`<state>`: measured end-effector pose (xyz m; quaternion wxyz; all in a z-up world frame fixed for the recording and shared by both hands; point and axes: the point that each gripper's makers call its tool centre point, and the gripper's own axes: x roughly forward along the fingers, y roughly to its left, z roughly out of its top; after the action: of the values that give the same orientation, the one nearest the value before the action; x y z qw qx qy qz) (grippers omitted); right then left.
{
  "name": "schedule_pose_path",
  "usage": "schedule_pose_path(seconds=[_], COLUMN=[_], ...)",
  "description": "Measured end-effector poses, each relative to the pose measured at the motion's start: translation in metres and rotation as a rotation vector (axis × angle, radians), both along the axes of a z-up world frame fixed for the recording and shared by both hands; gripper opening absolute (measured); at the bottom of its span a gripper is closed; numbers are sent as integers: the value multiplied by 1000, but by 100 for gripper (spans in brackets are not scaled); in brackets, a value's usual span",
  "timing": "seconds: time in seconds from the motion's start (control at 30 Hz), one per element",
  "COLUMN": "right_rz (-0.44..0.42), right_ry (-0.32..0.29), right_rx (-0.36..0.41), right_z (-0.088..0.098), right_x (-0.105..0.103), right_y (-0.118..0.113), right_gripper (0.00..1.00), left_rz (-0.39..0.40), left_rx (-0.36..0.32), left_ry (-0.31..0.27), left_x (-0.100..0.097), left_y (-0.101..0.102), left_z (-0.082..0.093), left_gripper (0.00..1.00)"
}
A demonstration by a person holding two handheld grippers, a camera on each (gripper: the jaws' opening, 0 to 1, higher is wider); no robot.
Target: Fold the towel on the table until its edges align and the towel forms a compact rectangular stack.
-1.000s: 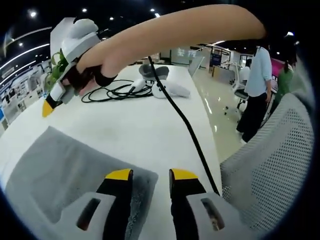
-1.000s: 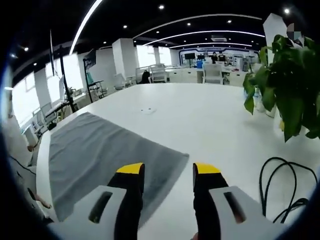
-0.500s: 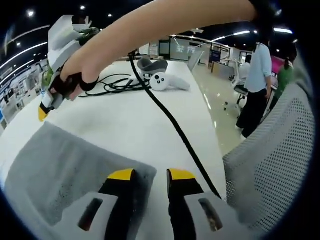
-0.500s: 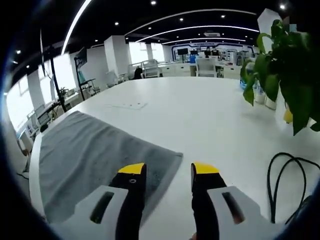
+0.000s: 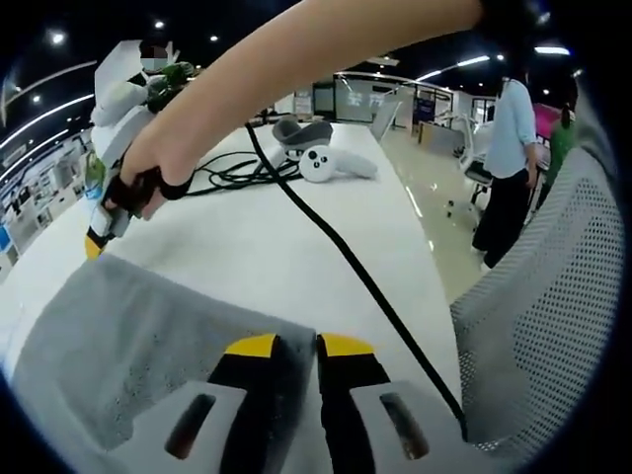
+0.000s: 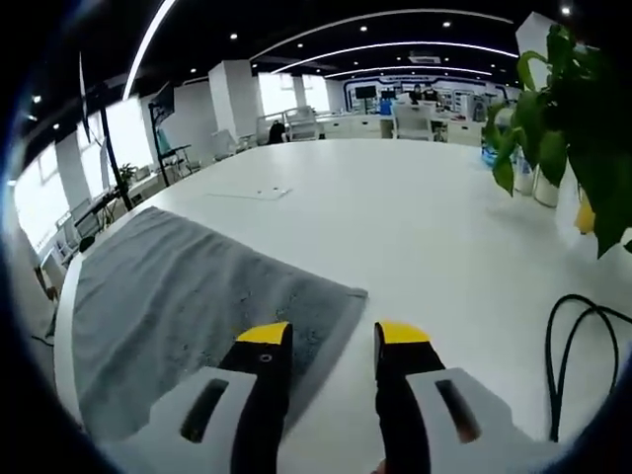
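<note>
A grey rectangular terry towel (image 5: 148, 346) lies spread flat on the white glossy worktop (image 5: 286, 247), reaching from about 9 o'clock to the bottom centre of the left gripper view. There the left tool (image 5: 293, 344), with yellow-tipped black jaws, sits at 6 o'clock with its jaws drawn almost together right at the towel's near corner; whether cloth is pinched between them I cannot tell. At 10 o'clock in that view the right tool (image 5: 97, 240), held by a person's hand (image 5: 148, 178), has its yellow tip down at the towel's far edge. A black cable (image 5: 346, 262) runs from that hand down toward 5 o'clock, and a white game controller (image 5: 331, 165) lies at 12 o'clock beside a tangle of black cord. A grey mesh chair back (image 5: 543, 326) stands at 3 to 4 o'clock. In the right gripper view the towel (image 6: 188, 306) spreads from 9 o'clock toward the centre, and the right tool (image 6: 331, 336) has its jaws spread apart, one over the towel's corner and the other over bare worktop (image 6: 415, 227). A green leafy plant (image 6: 573, 109) stands at 2 o'clock.
</note>
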<state>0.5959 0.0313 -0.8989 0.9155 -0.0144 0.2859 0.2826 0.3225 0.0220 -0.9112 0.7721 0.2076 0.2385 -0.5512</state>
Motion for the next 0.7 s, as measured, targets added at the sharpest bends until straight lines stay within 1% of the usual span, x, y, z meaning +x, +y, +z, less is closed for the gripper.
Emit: schedule_pose_path(seconds=[0.07,0.13,0.17,0.33,0.5,0.7], right_rz=[-10,-17,-18,-20,-19,-23], right_ry=[1,3,3,2,12,10], right_rx=[18,15,14,9,-5,-12], right_z=[1,0,0,-4,-12,-15], right_x=[1,4,5,11,17,20], right_y=[0,-1,-1,-2,-2,-3], right_gripper=[32,31,31,28,25,19], left_rz=[0,-5,-3,13,18,10], left_rx=[0,8,17,-4,0,-6], left_ry=[-4,-18,-33,-1,-8,-11], left_x=[0,-1,1,1,-1,-3], left_y=[0,0,1,1,1,0], left_z=[0,0,0,1,1,3], left_gripper=[13,9,5,5,4,4])
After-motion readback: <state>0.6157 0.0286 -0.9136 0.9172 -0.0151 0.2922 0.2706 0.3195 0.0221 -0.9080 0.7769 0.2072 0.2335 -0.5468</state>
